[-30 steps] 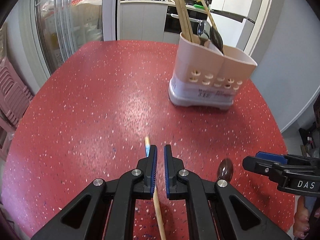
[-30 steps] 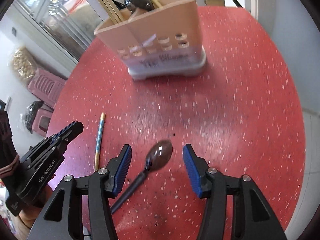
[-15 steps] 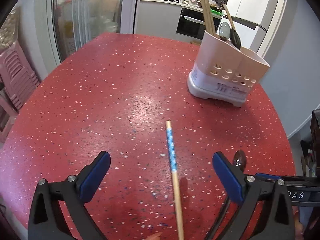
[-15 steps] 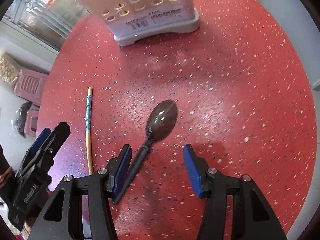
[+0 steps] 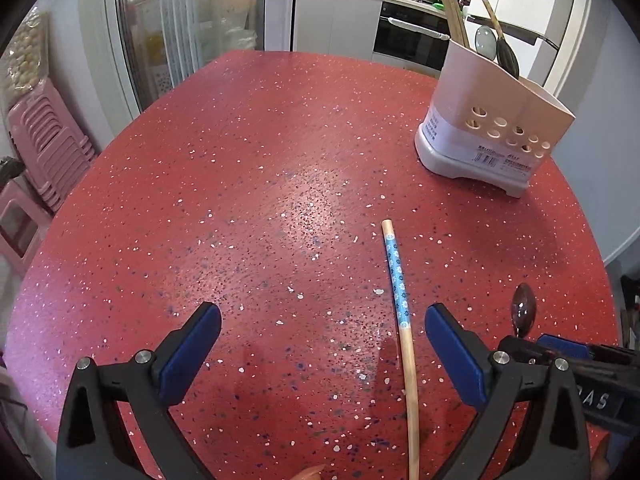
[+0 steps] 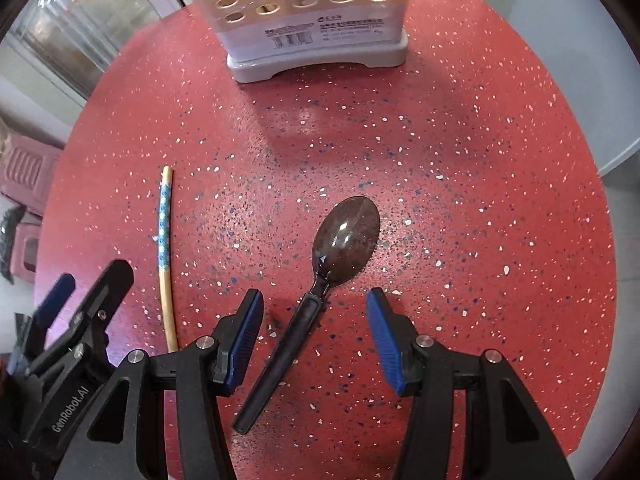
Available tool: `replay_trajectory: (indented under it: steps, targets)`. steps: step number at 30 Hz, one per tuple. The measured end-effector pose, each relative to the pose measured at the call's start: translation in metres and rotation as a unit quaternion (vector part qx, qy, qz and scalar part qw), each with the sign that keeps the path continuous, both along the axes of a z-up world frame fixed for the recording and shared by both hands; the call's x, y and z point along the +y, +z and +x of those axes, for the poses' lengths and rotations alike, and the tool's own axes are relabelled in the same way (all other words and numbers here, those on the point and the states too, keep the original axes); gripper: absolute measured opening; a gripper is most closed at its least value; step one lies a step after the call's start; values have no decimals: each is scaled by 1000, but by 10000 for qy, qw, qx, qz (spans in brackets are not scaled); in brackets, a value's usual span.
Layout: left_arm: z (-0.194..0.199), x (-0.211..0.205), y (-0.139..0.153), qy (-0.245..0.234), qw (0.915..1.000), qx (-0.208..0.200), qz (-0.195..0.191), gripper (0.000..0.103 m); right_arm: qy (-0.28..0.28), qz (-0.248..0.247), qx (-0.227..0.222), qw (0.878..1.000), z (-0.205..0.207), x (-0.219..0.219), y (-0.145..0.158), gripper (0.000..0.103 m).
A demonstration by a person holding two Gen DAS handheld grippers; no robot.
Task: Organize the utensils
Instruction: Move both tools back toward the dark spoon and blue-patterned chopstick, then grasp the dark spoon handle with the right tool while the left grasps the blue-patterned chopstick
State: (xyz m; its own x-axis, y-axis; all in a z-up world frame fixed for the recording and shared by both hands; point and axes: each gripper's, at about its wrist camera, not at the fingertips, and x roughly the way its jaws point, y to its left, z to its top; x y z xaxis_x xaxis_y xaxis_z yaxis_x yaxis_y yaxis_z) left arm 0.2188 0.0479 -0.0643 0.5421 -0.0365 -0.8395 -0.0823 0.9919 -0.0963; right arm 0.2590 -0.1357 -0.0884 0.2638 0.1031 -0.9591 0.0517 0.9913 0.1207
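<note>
- The utensil holder (image 5: 496, 120) is standing at the table's (image 5: 240, 160) far edge.
- The left gripper (image 5: 323, 344), clamped a second ago, is now gaping, leaving the chopstick (image 5: 400, 300) lying loose (regrasp needed).
- The right gripper (image 6: 314, 340) is straddling the spoon (image 6: 316, 276), jaws apart.

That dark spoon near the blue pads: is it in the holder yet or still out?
Out. The dark spoon lies flat on the red table, between the open right gripper pads, apart from the utensil holder.

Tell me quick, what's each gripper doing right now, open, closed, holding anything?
Left gripper: open, holding nothing; the chopstick lies on the table between its fingers.
Right gripper: open, holding nothing; the dark spoon lies between its fingers.
</note>
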Motion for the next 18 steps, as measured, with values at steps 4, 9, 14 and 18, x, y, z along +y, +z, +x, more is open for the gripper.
replay_trajectory:
  steps: [4,9,14,18]
  targets:
    - [2,0,-1,-47,10000,55,13,103,84,-186,-40,9998,-3,16,0,57]
    - [5,-3,-2,-106,9999,119,39,103,238,-437,-101,9987,-8,25,-4,47]
    - [13,-13,-6,-244,9993,286,84,103,181,-357,-118,9991,-11,17,-3,26]
    - [19,-27,-8,-359,9980,416,320,103,220,-194,-111,9995,-13,8,-1,22]
